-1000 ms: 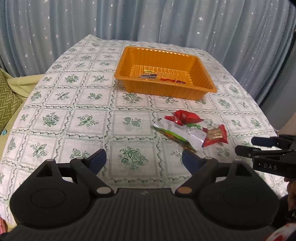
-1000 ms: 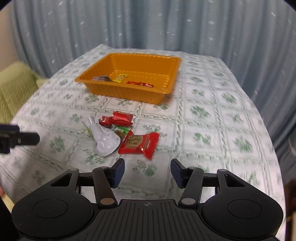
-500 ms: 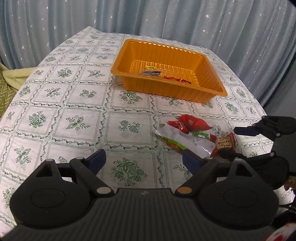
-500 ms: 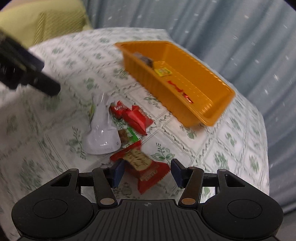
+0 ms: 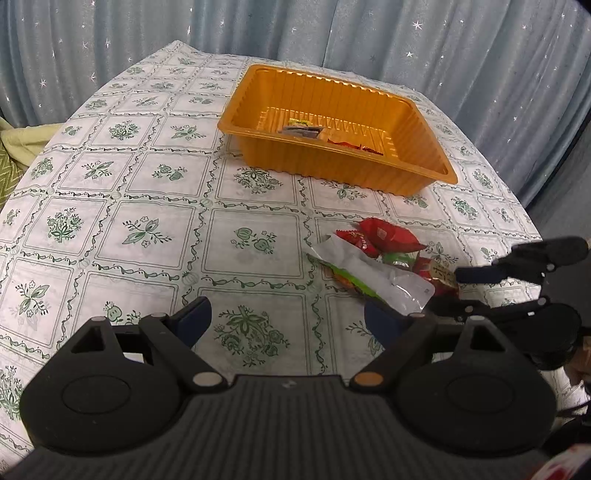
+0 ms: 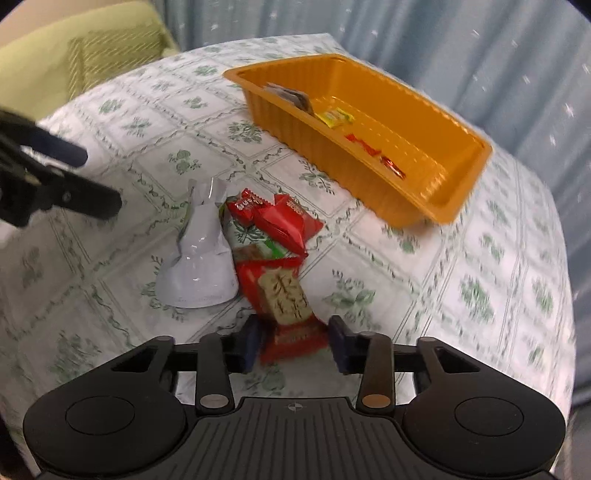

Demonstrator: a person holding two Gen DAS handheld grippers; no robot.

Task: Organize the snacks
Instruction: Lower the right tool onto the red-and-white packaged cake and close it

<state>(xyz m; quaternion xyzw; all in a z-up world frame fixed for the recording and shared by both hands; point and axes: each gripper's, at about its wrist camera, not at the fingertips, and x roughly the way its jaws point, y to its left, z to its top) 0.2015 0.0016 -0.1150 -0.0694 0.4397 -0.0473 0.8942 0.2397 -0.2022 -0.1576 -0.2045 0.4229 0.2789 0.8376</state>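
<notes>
An orange tray [image 5: 406, 184] [image 6: 369, 173] at the back of the table holds a few small wrappers. In front of it lies a pile of snacks: a white pouch [image 5: 380, 277] [image 6: 203, 266], red packets [image 5: 388, 234] [image 6: 284, 221] and a red packet with a beige label [image 6: 288, 295] [image 5: 439, 273]. My right gripper [image 6: 293, 345] [image 5: 448, 291] is low over the pile. Its jaws are closing, and the labelled red packet lies between them, nearly touched on both sides. My left gripper [image 5: 288, 314] [image 6: 99, 181] is wide open and empty above the tablecloth, just left of the white pouch.
The round table wears a white cloth with green flowers and drops away at its right edge [image 6: 565, 295]. Blue-grey star curtains [image 5: 332, 33] hang behind it. A green cushioned seat [image 6: 92, 55] [image 5: 7, 173] stands past the table's left side.
My right gripper has rolled, dropped toward the pile and narrowed its jaws around the labelled red packet. My left gripper has sunk a little closer to the table, still wide open.
</notes>
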